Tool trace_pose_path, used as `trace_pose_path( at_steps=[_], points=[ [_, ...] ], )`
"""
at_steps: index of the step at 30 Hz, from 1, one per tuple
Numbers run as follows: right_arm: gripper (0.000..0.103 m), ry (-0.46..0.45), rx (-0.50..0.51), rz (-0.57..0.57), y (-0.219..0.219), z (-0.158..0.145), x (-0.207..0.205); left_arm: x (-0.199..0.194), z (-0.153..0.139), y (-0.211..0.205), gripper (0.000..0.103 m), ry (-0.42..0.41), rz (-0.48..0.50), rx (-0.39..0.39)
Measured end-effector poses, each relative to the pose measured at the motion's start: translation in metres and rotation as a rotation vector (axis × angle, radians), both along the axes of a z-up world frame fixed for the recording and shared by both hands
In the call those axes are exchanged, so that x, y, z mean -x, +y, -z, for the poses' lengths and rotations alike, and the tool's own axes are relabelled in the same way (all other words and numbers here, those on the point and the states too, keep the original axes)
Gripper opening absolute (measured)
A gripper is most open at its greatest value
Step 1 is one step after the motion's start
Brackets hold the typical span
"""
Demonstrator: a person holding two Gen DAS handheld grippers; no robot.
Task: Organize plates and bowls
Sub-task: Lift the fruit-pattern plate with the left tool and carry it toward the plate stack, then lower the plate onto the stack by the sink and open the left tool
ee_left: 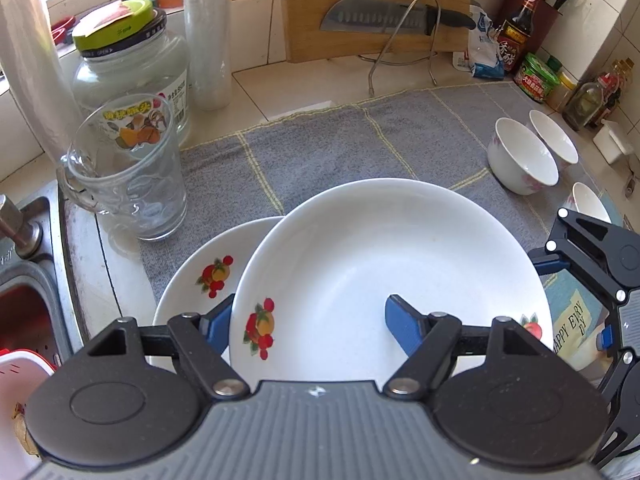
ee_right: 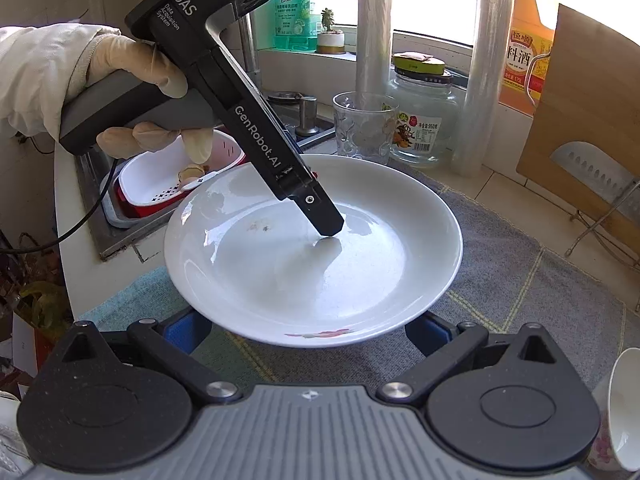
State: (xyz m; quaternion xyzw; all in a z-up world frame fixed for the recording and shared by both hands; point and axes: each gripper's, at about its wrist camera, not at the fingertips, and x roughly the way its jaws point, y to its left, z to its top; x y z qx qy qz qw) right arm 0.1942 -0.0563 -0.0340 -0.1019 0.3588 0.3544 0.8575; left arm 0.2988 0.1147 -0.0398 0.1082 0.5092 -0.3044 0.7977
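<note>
Left claw [ee_left: 308, 322] pinching upper plate [ee_left: 384, 264] rim over second plate [ee_left: 192, 280]; right claw [ee_right: 308, 330] spread beneath rim.

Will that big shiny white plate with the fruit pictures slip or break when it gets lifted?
The glossy white fruit-print plate probably slips easily: its glaze reflects the finger of the left gripper pinching one rim. It looks like hard ceramic, so likely stiff but breakable if dropped. Being wide, it may tilt in that edge grip.
</note>
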Motion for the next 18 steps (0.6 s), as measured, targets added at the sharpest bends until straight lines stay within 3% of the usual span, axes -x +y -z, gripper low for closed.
trace_pose_path(
  at_steps=[18],
  points=[
    [0.103, 0.015, 0.033, -0.012, 0.012, 0.005, -0.002, -0.001, 0.015, 0.013, 0.076, 0.032, -0.033, 0.007]
  ],
)
